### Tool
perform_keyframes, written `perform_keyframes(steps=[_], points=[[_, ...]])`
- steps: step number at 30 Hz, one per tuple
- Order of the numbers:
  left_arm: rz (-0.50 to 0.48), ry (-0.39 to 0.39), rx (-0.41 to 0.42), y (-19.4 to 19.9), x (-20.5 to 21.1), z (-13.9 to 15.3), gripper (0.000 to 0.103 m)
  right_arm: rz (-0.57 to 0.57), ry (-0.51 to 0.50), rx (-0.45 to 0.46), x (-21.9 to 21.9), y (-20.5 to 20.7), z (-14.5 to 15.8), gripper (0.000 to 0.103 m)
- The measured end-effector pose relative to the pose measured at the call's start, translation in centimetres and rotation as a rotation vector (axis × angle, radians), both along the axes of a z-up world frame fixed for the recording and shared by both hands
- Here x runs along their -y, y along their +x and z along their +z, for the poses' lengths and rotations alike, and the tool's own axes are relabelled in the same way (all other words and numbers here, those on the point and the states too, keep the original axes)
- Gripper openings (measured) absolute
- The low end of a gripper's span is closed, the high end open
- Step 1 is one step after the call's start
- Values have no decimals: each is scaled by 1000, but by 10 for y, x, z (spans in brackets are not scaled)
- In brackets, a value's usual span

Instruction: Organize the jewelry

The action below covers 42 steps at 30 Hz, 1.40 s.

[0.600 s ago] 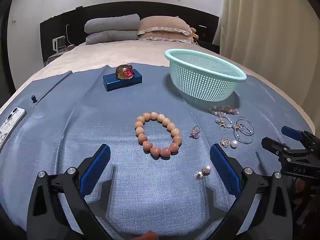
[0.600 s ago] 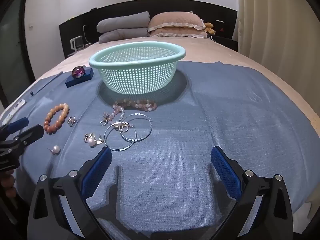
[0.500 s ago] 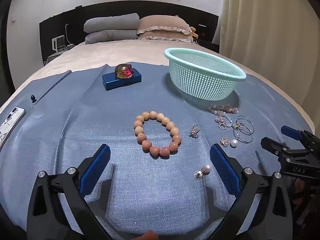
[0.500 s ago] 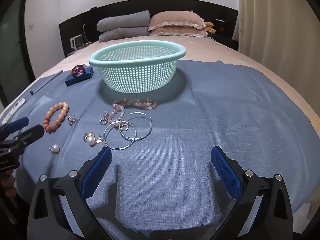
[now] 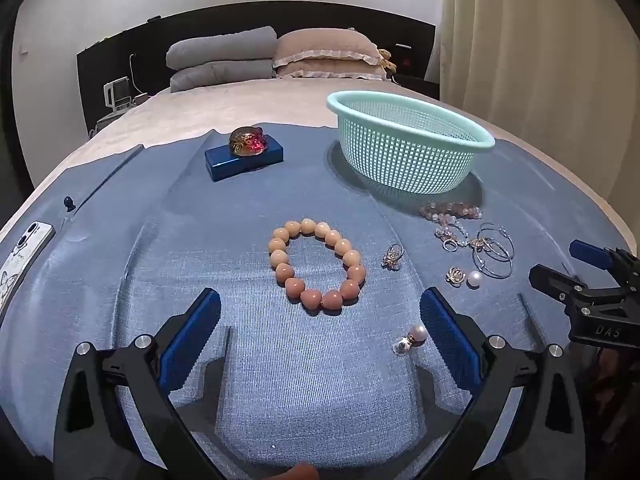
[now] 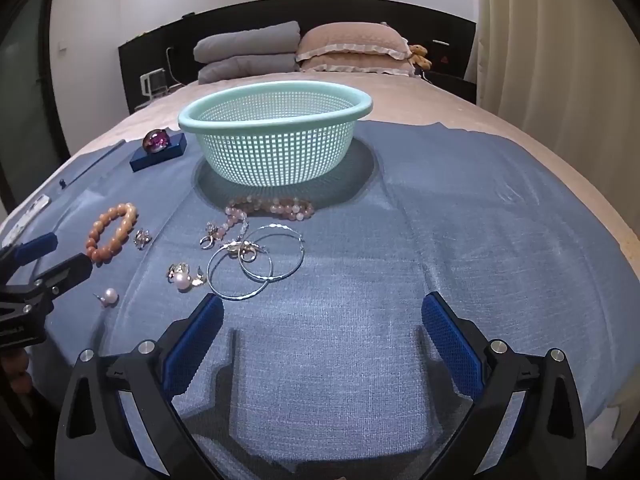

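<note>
- A phone lies at the far left edge of the blue cloth that covers the near part of the bed.
- A blue box sits on the cloth, far and to the left, with a shiny red and gold stone on top of it.
- The left gripper hangs over the cloth with its two blue pads spread wide, and it holds nothing.
- The orange bead bracelet lies flat in a ring on the cloth, just past the gap between the left gripper's pads and not touching them.
- A pearl earring lies near the left gripper's right pad.
- A small gold earring sits just right of the bracelet.
- The green basket stands upright on the cloth, farther away than the jewelry.
- A pink bead bracelet lies right by the near side of the basket.
- Two big silver hoop earrings lie crossed over each other, nearer than the pink beads, with small gold pieces tangled at their far side.
- A gold earring with a pearl lies just left of the hoops.
- The right gripper hangs over bare cloth to the right of the hoops, its pads spread wide and holding nothing.
- Gray and tan pillows are stacked at the far end of the bed.
</note>
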<state>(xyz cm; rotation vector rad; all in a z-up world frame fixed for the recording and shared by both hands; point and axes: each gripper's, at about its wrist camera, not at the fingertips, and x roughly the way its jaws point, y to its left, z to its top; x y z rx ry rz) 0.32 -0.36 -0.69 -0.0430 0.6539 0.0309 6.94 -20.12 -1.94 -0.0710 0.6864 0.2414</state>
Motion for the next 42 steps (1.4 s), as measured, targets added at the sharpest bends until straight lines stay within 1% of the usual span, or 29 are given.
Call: perform_keyframes(steps=[13,31,35,42], points=[[-17,32,1,0,6,-1,97,-1,-4,-3,0,0,0,95],[-22,11,-4,0,3,-1,97,8,-2,-11,-2,0,0,95],[-18,27,-4,0,4,-2,97,13,-1,-10,-3,-1,0,95],[-28,30,-5,1,6,-3,97,22,8,-3,-2,-3,3,95]])
